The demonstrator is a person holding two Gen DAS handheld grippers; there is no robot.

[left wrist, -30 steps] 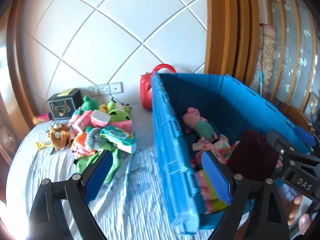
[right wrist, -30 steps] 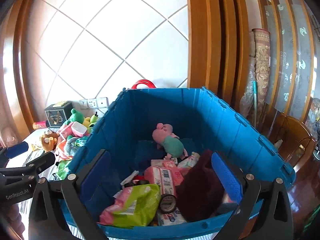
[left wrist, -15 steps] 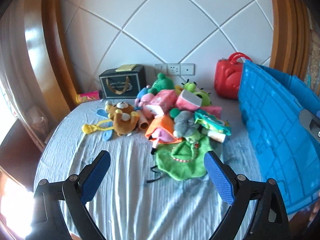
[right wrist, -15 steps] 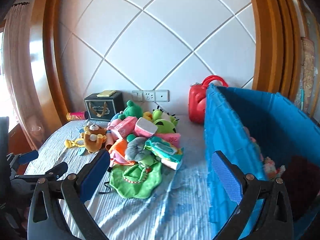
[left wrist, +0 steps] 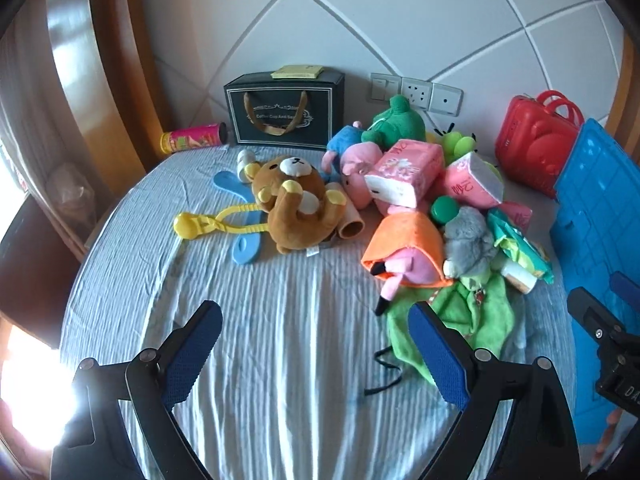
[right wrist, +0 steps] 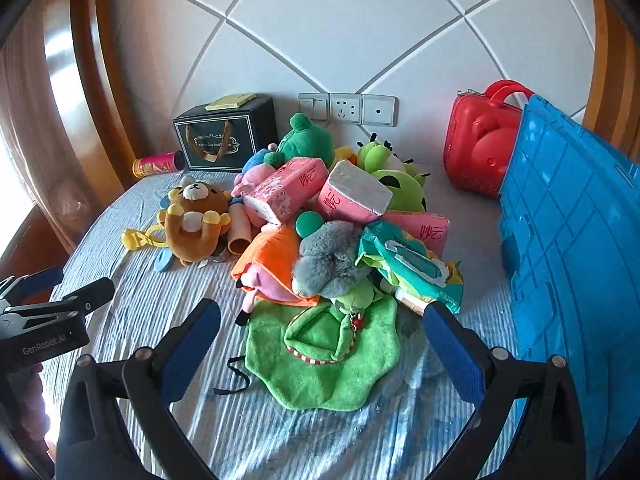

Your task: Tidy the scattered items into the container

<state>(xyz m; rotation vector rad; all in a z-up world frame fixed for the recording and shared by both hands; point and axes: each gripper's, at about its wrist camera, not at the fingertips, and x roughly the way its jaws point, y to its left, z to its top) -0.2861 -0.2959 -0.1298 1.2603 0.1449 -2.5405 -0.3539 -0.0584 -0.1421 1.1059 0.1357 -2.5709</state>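
- Left wrist view: the left gripper (left wrist: 316,354) hovers with fingers spread and empty over the striped blue sheet (left wrist: 280,360); the brown plush bear (left wrist: 298,210) lies ahead, the ribbed blue plastic crate (left wrist: 596,216) at the right.
- Right wrist view: the right gripper (right wrist: 320,350) has fingers spread, empty, above the green fleece cloth (right wrist: 324,364) at the near edge of the toy pile; the crate (right wrist: 572,248) stands right of the pile.

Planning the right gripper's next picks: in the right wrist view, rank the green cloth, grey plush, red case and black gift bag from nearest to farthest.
1. Green cloth, just ahead between the fingers.
2. Grey plush, behind it, mid-pile.
3. Red case, far right, and black gift bag, far left by the wall: too close to call.
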